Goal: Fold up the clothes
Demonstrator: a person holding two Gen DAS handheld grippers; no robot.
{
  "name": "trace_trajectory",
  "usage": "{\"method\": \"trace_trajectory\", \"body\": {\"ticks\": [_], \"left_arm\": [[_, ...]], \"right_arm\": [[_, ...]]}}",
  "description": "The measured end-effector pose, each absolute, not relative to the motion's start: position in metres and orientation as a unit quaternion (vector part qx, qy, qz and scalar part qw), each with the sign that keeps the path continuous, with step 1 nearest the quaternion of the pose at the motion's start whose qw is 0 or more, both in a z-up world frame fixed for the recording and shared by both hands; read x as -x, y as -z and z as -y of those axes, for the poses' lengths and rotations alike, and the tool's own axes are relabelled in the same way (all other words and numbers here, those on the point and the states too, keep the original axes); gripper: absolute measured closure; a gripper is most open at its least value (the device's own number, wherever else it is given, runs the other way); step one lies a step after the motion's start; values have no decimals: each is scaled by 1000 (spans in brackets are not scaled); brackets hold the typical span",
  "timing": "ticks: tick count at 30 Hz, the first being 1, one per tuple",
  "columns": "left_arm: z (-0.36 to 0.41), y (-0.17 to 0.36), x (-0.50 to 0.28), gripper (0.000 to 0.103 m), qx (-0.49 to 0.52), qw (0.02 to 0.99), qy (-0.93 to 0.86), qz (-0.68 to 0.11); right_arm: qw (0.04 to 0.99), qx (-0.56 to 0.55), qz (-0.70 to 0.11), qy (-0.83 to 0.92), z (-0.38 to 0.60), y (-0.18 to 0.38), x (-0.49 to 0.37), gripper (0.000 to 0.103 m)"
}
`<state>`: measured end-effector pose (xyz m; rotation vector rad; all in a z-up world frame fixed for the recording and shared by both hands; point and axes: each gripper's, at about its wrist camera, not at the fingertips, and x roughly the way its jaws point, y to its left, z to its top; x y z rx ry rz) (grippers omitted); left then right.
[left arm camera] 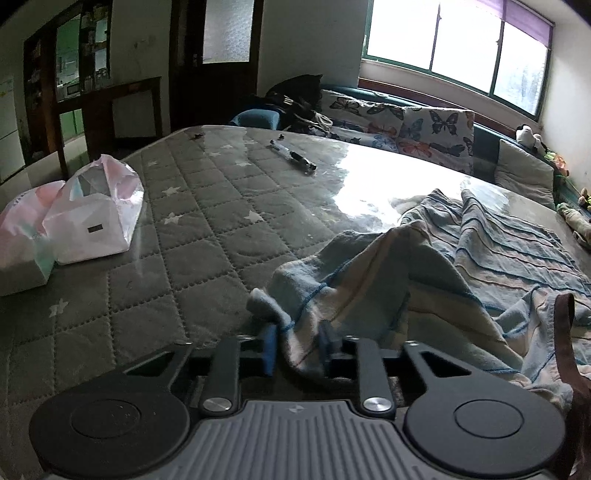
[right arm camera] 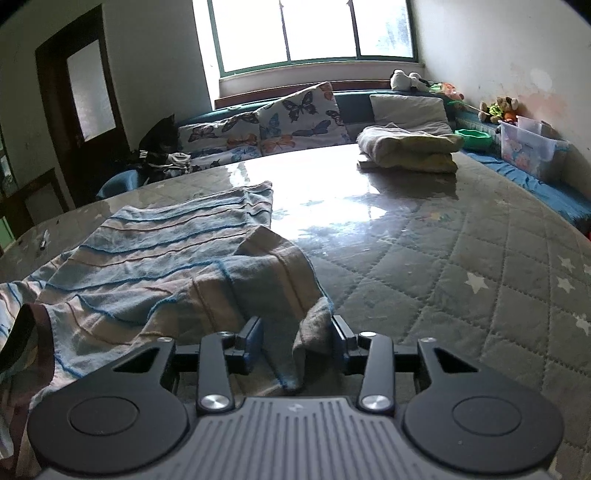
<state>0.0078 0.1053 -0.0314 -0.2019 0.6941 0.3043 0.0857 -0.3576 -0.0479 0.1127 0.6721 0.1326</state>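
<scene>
The striped garment (right arm camera: 155,251) lies spread across the near part of the quilted table (right arm camera: 461,266), its far end flat toward the window (right arm camera: 314,33) and its near end rumpled and partly lifted. Each of its 2 near corners sits between a tool's fingers, which suits carrying that edge toward the window to make a fold. The left gripper (left arm camera: 297,341) has its blue pads close in on a bunched corner and looks clamped on it, though blur there leaves some doubt. The right gripper (right arm camera: 297,339) stands with its jaws apart, the cloth corner hanging between them and touching only the right-hand pad, so it is either about to close or has just let go; the pictures fit both. Beyond the garment, nearer the window, a folded pile (right arm camera: 410,149) rests on the table, likely where finished pieces go. Left of the garment are a pale bag (left arm camera: 96,218) and a marker pen (left arm camera: 293,157), well apart from it.
</scene>
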Motion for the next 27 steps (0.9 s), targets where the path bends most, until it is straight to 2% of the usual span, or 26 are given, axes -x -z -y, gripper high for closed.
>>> {"method": "trace_trajectory", "body": {"ticks": [3, 6, 10, 13, 27], "left_arm": [[-100, 32, -9, 90, 90, 926, -146, -336], [-94, 32, -9, 93, 80, 928, -148, -333], [-90, 31, -10, 95, 70, 929, -155, -328], [-89, 29, -7, 96, 62, 930, -165, -321], [-105, -12, 30, 97, 68, 942, -204, -257]], "right_arm": [[940, -52, -330, -67, 357, 49, -84, 62], [940, -46, -330, -78, 354, 49, -82, 64], [940, -41, -327, -86, 349, 50, -80, 84], [942, -48, -323, -80, 352, 49, -76, 91], [969, -7, -244, -31, 377, 6, -35, 96]]}}
